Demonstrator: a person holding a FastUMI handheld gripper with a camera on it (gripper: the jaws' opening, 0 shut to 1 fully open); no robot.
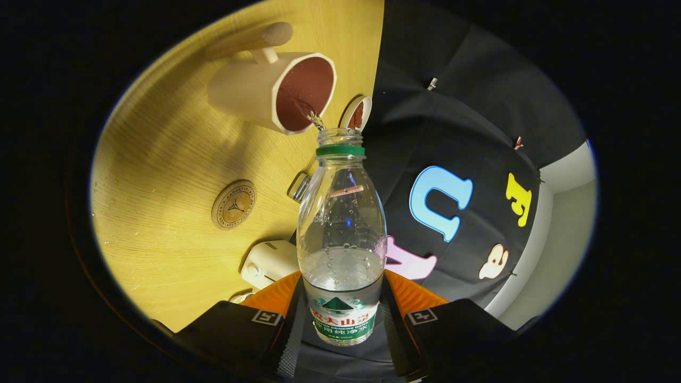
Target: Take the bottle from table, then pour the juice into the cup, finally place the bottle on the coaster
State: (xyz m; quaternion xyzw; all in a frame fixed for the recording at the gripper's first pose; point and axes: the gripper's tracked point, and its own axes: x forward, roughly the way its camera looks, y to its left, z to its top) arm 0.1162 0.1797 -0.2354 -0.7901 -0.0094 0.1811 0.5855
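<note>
My gripper (341,314) is shut on a clear plastic bottle (341,223) with a green neck ring and no cap, held by its labelled lower part between both fingers. The bottle is tipped over, its open mouth right at the rim of a cream cup (271,90) with a dark red inside and a wooden handle. A thin stream of clear liquid runs from the mouth into the cup. Clear liquid fills the bottle's lower part. A round cork coaster (233,204) lies on the wooden table (159,159), between the cup and my fingers, off to the side of the bottle.
A small white lid or dish (357,113) with a dark red inside stands beside the cup, just beyond the bottle's mouth. A cream boxy device (268,263) and a small metal object (299,187) sit near the table's edge beside the bottle. The booth's black cloth wall hangs past the table.
</note>
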